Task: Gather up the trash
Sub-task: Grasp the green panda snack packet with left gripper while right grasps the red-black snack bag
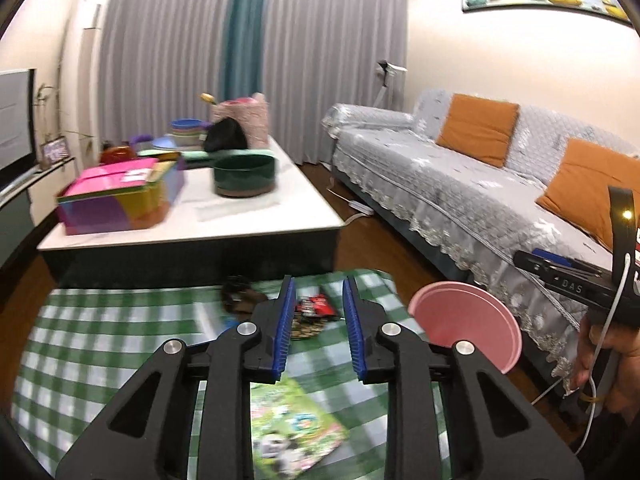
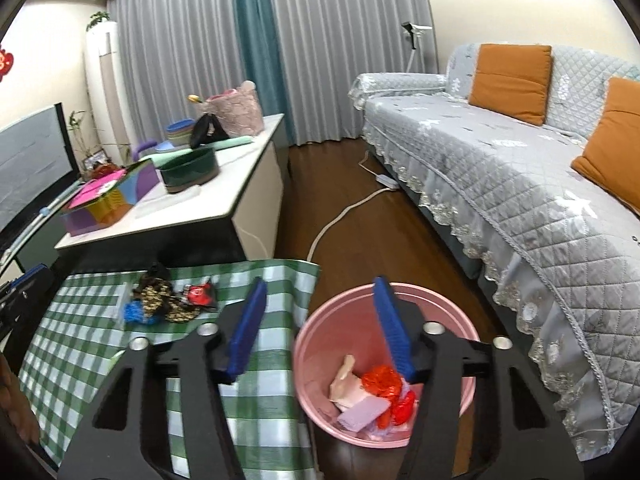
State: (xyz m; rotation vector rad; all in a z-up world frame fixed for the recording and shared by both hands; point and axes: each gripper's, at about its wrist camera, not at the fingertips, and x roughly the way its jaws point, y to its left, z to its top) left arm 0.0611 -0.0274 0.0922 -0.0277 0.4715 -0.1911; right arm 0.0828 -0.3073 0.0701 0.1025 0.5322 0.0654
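My left gripper (image 1: pixel 319 304) is open and empty above a green checked tablecloth (image 1: pixel 120 328). Beyond its fingertips lie a red-black wrapper (image 1: pixel 316 305), a brown patterned wrapper (image 1: pixel 240 300) and a bit of blue trash. A green picture leaflet (image 1: pixel 296 428) lies under the gripper. My right gripper (image 2: pixel 320 320) is open and empty, its right finger over a pink bin (image 2: pixel 320 344) that holds red, pink and lilac trash (image 2: pixel 376 396). The same wrappers (image 2: pixel 172 300) lie on the cloth to its left. The bin also shows in the left wrist view (image 1: pixel 472 320).
A white coffee table (image 1: pixel 280 208) behind the cloth carries coloured boxes (image 1: pixel 116 196), a dark green pot (image 1: pixel 244 176) and bowls. A grey-covered sofa (image 2: pixel 520 168) with orange cushions runs along the right. A white power cord (image 2: pixel 344 212) lies on the wooden floor.
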